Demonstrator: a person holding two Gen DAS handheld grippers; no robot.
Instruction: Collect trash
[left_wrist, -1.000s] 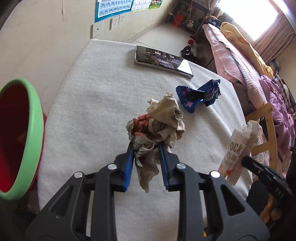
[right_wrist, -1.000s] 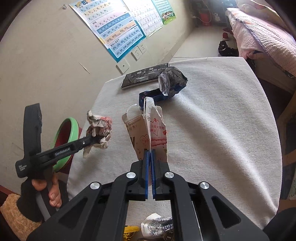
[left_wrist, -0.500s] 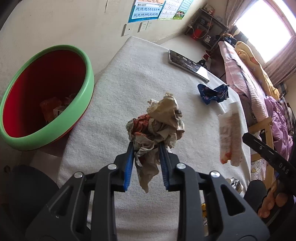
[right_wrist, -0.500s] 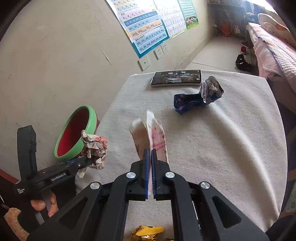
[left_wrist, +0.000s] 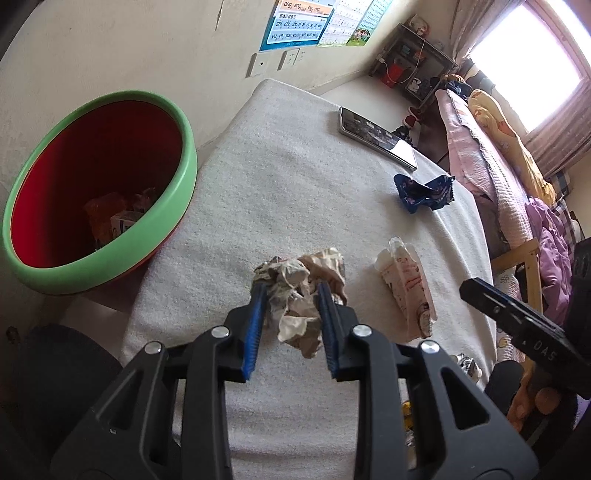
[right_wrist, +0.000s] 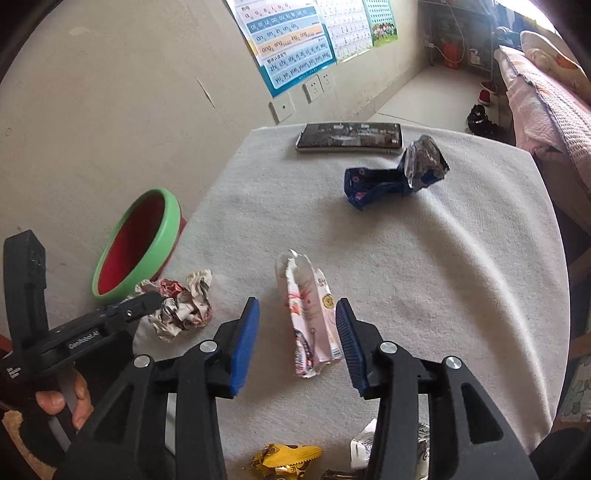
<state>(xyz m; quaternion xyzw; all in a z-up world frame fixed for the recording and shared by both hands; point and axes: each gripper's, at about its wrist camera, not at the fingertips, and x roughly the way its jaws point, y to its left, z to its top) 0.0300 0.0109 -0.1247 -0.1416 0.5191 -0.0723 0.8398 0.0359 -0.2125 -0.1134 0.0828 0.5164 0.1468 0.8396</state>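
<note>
My left gripper has its blue pads around a crumpled paper ball, which now seems to rest on the white table cloth; the jaws stand a little apart. It also shows in the right wrist view. My right gripper is open, and a pink-and-white snack wrapper lies flat on the cloth between its fingers; the wrapper also shows in the left wrist view. A blue wrapper lies farther back. The green-rimmed red bin stands left of the table.
A phone lies at the table's far edge. A yellow wrapper and other litter lie below the near edge. A bed and a wooden chair stand to the right; the wall is on the left.
My right gripper opened and let the pink wrapper drop flat onto the cloth. My left gripper's jaws widened and the paper ball came down to the table near the bin.
</note>
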